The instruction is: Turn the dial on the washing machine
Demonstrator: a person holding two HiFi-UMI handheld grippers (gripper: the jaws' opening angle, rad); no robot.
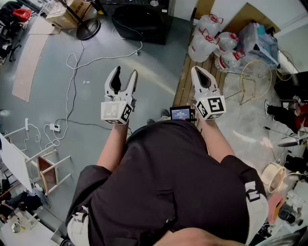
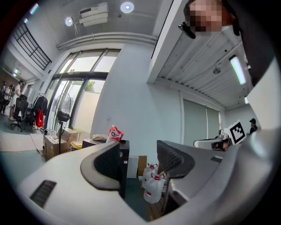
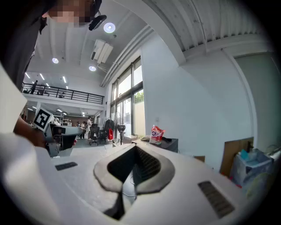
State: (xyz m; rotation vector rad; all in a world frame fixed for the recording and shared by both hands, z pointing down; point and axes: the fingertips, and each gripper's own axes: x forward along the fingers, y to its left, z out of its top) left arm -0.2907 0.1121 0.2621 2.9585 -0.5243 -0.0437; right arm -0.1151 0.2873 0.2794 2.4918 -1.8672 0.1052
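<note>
No washing machine dial shows in any view. A black cabinet (image 1: 140,21) stands on the far floor, and it also appears in the left gripper view as a black cabinet (image 2: 117,162) with a red bag (image 2: 115,133) on top. In the head view my left gripper (image 1: 124,76) is held up over the grey floor, its jaws spread wide with nothing between them. My right gripper (image 1: 201,72) is held beside it with its jaws closed together, and it holds nothing. In their own views both grippers, left (image 2: 138,159) and right (image 3: 133,166), point across the room.
Several plastic water jugs (image 1: 211,41) stand on a wooden pallet (image 1: 185,81) at the far right, next to a wire basket (image 1: 255,79). A white cable (image 1: 72,86) and a power strip (image 1: 54,128) lie on the floor at left. A fan base (image 1: 88,29) and a cardboard box (image 1: 65,14) are far left.
</note>
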